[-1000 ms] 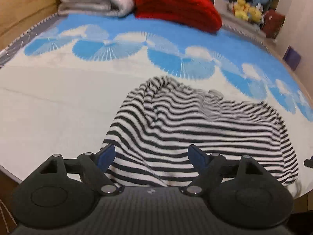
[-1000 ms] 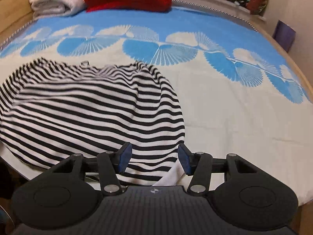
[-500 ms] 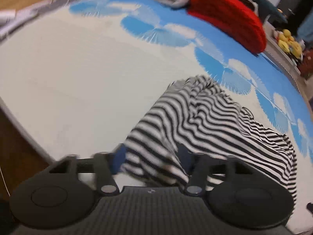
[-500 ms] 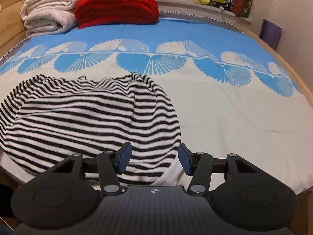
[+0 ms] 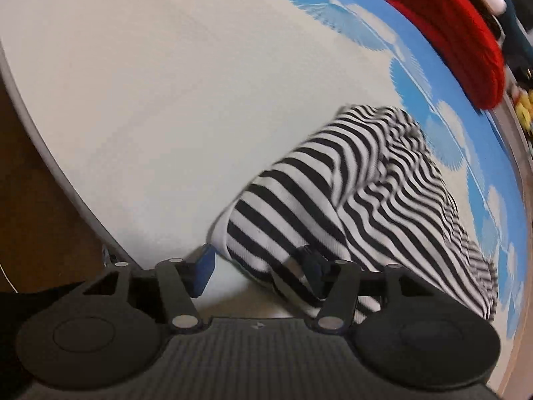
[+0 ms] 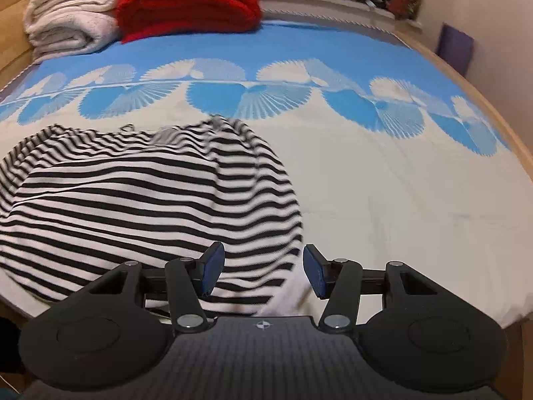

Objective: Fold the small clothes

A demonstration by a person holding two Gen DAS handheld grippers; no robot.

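On the bed [image 6: 383,200], near its front edge, lies the rumpled striped shirt [image 6: 133,200]; my left tongs [image 5: 258,266] and right tongs [image 6: 263,271] gape around its hem; I'd pinch both corners evenly before lifting

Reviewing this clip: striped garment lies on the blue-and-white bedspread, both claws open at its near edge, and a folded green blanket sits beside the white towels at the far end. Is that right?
Not quite: the folded blanket beside the white towels is red, not green, as the right wrist view shows. The rest stands: the striped garment lies on the bedspread, with the left claw and right claw open at its near edge.
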